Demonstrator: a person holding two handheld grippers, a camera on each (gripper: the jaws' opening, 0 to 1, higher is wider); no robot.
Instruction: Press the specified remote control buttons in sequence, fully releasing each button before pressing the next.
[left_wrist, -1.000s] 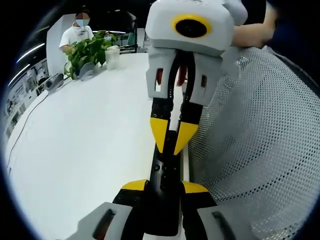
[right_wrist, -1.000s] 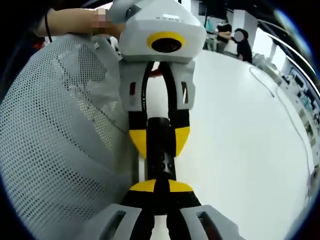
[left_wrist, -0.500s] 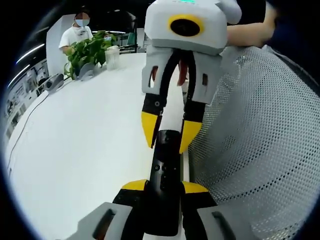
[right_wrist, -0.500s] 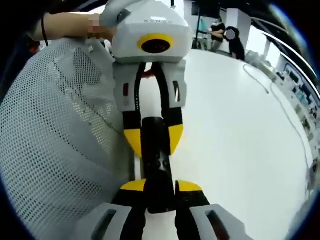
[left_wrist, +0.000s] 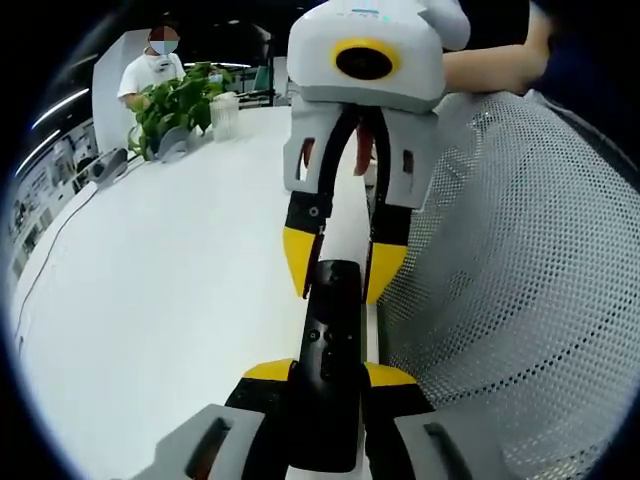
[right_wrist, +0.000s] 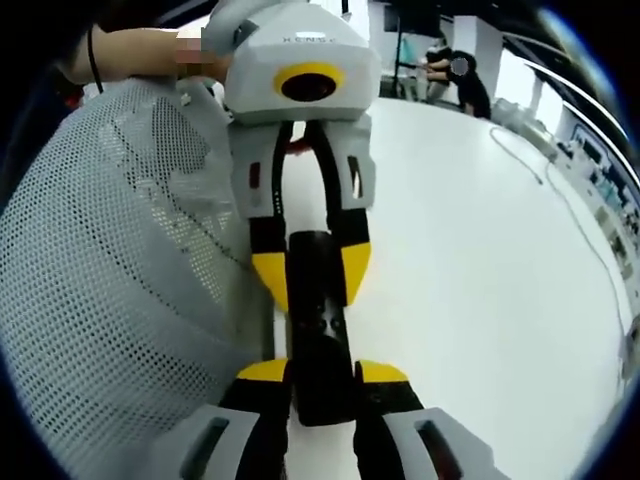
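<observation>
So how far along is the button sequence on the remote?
Done: nothing visible shows which buttons have been pressed. In hand: the left gripper is clamped on the black remote, and the right gripper is open, straddling its far end. Left: probably shutting the tips for the next press.

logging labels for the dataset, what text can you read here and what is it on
Small lettering on the top of the left gripper body, seen in the right gripper view: too blurred to read.
Remote buttons: any markings too small to read.
Nothing else carries readable text.
</observation>
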